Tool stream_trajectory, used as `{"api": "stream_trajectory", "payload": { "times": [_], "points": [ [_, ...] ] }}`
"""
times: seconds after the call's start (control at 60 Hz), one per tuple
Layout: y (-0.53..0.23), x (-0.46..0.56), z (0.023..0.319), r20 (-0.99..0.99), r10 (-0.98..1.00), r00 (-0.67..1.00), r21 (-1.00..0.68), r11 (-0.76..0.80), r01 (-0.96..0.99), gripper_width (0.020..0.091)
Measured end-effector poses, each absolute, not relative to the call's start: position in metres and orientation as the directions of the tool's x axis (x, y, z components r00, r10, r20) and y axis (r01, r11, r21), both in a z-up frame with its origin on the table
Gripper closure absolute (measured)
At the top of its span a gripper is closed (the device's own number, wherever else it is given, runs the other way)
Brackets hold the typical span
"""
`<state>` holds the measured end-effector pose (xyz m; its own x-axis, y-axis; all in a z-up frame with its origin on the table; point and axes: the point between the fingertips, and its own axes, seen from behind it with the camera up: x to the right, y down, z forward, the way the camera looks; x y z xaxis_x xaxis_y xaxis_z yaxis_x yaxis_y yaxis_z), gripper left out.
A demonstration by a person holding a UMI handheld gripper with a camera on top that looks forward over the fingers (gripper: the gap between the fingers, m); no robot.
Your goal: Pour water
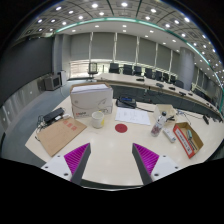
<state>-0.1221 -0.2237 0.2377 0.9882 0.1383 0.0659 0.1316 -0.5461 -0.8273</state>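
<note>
The gripper [110, 160] hung above a pale tabletop [110, 142] with its two purple-padded fingers [76, 156] spread apart and nothing between them. Beyond the fingers lay a flat red round disc [121, 128], with a small white cup [97, 118] and a white cardboard box [91, 98] further back. A clear plastic bottle [157, 124] stood near an orange box [187, 139], and a flat brown cardboard sheet [60, 135] lay on the other side.

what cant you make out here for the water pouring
All in the gripper view:
- Bottle: too small to tell whether it is capped or how much water it holds.
- Cup: its inside is not visible from this angle, so empty or full is unknown.
- Orange box: its print is too small to read.
- White box: hides the table right behind it.
- Gripper: open, holding nothing; both fingers are cut off at their base.
</note>
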Motion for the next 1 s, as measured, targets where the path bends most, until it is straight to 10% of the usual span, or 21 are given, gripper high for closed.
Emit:
{"api": "stream_trajectory", "payload": {
  "times": [1.0],
  "points": [
    [0.037, 0.174, 0.09, -0.005, 0.045, 0.999, -0.856, -0.517, 0.019, 0.0244]
  ]
}}
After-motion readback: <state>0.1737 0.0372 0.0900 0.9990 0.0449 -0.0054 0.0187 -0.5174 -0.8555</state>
